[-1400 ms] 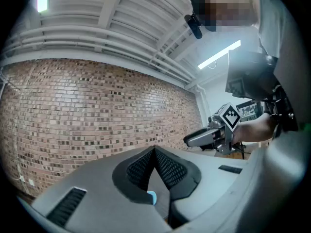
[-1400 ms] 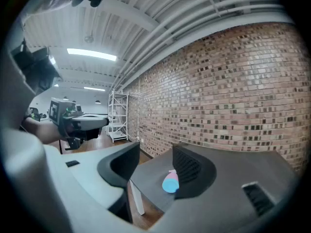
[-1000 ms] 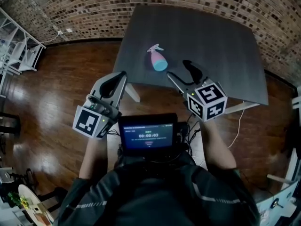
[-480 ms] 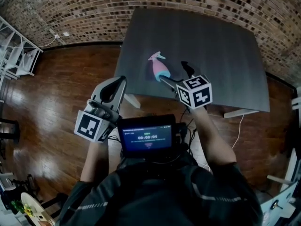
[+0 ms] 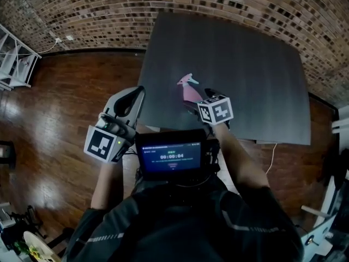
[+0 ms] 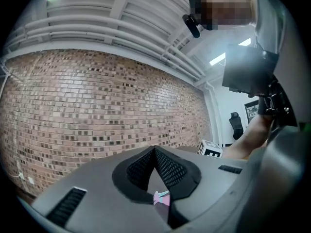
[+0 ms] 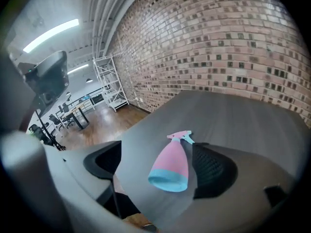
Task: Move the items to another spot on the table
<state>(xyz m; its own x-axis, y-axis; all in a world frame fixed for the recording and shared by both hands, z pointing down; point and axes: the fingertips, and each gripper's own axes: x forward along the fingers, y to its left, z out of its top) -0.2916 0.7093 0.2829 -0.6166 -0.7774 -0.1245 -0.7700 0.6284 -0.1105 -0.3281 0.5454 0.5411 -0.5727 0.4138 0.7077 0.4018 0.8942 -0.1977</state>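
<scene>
Pink bottle point(image 7: 171, 166) lies on table point(image 7: 243, 115) inside wide-apart right claw point(image 7: 156, 152) — left claw point(image 6: 154, 150) closed.

Spray bottle point(image 5: 190, 90): conical pink body with a light-blue band round the base and a pink-and-blue trigger head. It lies on its side on the dark grey worktop point(image 5: 256, 53), close to the near edge, base nearest, trigger head pointing away.

Pink spray bottle point(image 7: 170, 166) with turquoise base and trigger lies between the grey, black-padded right tongs point(image 7: 159, 165) on a charcoal desk point(image 5: 251, 59). Behind the tongs is a black-and-white marker cube point(image 5: 215, 109); beyond them, a mottled red-brown brick wall point(image 5: 109, 10).
</scene>
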